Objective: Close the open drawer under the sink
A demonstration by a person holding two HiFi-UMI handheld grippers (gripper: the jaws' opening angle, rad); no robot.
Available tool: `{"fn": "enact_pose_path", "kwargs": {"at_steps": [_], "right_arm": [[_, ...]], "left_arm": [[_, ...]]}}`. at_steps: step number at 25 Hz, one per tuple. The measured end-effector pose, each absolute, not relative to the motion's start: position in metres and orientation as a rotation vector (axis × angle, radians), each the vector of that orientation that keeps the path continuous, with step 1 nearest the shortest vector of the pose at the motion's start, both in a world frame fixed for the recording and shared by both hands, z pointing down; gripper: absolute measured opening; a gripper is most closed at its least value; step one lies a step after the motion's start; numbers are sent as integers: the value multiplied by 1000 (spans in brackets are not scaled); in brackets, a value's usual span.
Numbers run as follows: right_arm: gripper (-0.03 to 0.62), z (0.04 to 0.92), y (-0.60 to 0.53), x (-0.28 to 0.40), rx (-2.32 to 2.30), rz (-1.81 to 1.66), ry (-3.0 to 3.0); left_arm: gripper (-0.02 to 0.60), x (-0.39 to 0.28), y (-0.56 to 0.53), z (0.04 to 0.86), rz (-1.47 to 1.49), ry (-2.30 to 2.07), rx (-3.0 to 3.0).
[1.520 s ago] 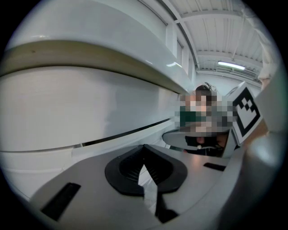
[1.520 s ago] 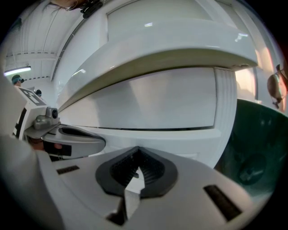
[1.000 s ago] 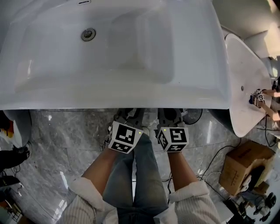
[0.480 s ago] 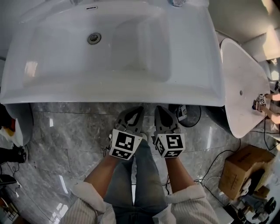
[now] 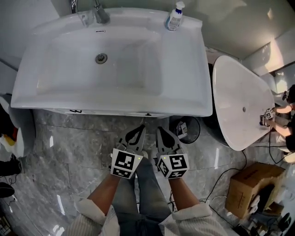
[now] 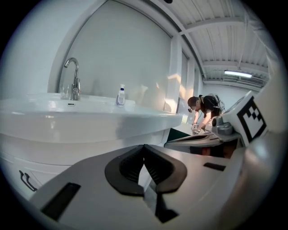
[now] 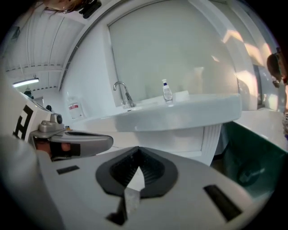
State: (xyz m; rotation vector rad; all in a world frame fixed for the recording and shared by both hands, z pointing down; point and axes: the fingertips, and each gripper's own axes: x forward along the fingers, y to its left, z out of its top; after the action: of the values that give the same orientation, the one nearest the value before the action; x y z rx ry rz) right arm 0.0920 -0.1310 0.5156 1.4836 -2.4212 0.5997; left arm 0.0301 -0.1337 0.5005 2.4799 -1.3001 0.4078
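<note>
The white sink (image 5: 110, 60) fills the top of the head view, with a chrome faucet (image 5: 99, 14) and a soap bottle (image 5: 175, 16) at its back. Only a thin strip of the drawer front (image 5: 110, 112) shows under the sink's front rim, and it looks flush. Both grippers hover over the marble floor a short way in front of it, touching nothing. My left gripper (image 5: 139, 128) is shut and empty, and so is my right gripper (image 5: 159, 129). In the left gripper view the jaws (image 6: 144, 147) meet below the white cabinet front (image 6: 67, 152). In the right gripper view the jaws (image 7: 137, 149) are also pressed together.
A white bathtub (image 5: 239, 106) stands to the right, with a black bin (image 5: 184, 129) between it and the cabinet. A cardboard box (image 5: 251, 186) and cables lie on the floor at lower right. Another person (image 5: 286, 115) works at the far right.
Both grippers have drawn back from under the sink's front edge toward me. The head view has pulled back too, so the faucet and soap bottle now show.
</note>
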Motion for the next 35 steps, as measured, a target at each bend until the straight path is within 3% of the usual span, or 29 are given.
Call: {"fn": "enact_pose_path", "kwargs": {"at_steps": [19, 27, 35], "right_arm": [[9, 284, -127, 88, 1390, 519, -2716], [9, 221, -104, 86, 1263, 369, -2817], [9, 213, -83, 86, 1234, 382, -2834]], "left_arm": [[15, 61, -121, 263, 196, -1272, 2747], [15, 60, -92, 216, 137, -1244, 2787], [15, 54, -75, 197, 50, -1267, 2768]]}}
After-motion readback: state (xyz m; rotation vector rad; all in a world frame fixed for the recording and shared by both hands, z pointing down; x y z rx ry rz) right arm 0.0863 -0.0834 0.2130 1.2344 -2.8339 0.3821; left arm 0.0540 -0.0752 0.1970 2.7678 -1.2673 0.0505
